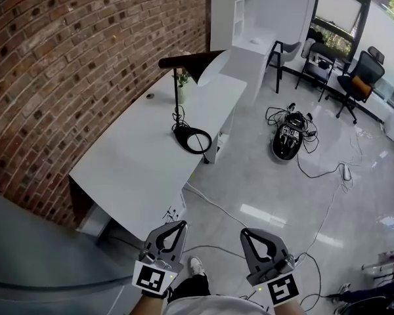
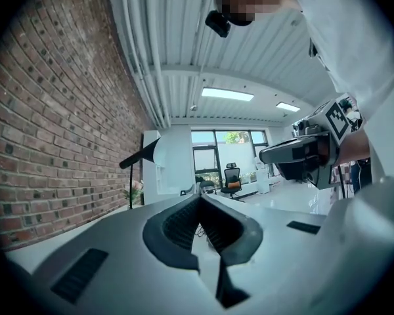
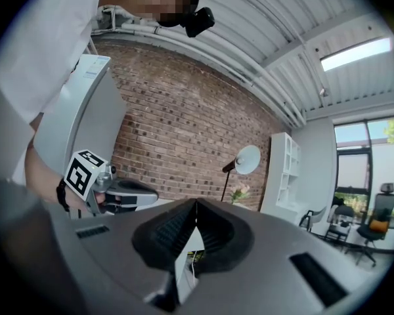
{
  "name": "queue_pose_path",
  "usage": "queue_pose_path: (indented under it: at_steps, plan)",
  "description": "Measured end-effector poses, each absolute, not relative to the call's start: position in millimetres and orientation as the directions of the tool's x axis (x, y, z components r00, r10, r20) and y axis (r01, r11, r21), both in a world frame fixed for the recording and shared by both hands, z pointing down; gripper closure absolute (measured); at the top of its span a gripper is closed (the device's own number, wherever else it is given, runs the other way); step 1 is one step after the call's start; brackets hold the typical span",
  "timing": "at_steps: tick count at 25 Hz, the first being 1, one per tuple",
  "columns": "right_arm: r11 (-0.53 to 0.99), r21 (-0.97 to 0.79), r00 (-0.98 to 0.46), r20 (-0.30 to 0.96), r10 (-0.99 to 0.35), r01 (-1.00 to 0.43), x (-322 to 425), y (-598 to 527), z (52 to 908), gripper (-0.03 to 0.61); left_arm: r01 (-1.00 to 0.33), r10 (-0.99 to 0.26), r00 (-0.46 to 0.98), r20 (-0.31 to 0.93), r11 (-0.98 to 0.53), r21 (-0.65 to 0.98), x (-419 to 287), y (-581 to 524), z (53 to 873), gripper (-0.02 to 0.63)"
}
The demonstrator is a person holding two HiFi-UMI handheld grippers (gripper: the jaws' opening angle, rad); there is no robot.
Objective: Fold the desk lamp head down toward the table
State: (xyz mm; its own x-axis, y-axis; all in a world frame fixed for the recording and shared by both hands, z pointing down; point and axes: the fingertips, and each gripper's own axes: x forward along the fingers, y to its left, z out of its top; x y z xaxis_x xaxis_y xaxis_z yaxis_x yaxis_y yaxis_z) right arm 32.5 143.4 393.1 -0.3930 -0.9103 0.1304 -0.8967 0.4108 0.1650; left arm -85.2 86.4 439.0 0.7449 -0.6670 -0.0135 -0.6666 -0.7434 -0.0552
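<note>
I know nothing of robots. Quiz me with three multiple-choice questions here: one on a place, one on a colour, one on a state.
1. The lamp stands: A on the floor; B on the table; C on a chair.
2. The wall is: A red brick; B white tile; C green paint.
3. The right hand-held gripper is: A open; B shut on the lamp; C shut, empty.
Answers: B, it stands on the white top; A, bricks show plainly; C, its jaws meet on nothing.
</note>
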Motion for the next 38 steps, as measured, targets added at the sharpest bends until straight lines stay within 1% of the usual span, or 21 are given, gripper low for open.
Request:
queue_pose_path:
  at_steps: [6, 15, 22, 28, 35, 38]
  plan:
    - [0.396, 0.188, -0.374, 0.144, -0.916, -0.899, 19, 91, 392, 0.561, -0.65, -0.65, 0.76, -0.035, -0.758, -0.041, -92, 34, 442, 0.606]
    - [0.402, 0.22, -0.386, 0.113, -0.916, -0.889, 2, 42, 380, 0.561, -0.631, -0.626, 0.776, -0.079, -0.774, -0.062, -98, -10, 431, 0.606]
    - [0.441, 0.217, -0.434, 0.083, -0.897, -0.871, 0, 9, 373, 0.561, -0.635, -0.631, 0.773, -0.073, -0.766, -0.098, -92, -29, 428, 0.606]
    - [0.525, 0.228, -0.526, 0.063, -0.848, -0.82, 4, -35, 373, 0.561, -0.698, -0.695, 0.716, -0.06, -0.712, -0.077, -84, -62, 436, 0.606]
    - [0.578, 0.24, -0.585, 0.046, -0.809, -0.78, 42, -101, 358, 0.561, -0.753, -0.75, 0.658, -0.075, -0.654, -0.07, -46, -113, 424, 0.606]
    - [0.595, 0.269, -0.603, 0.058, -0.795, -0.758, 54, -120, 353, 0.561, -0.773, -0.768, 0.634, -0.089, -0.63, -0.074, -37, -131, 418, 0.606]
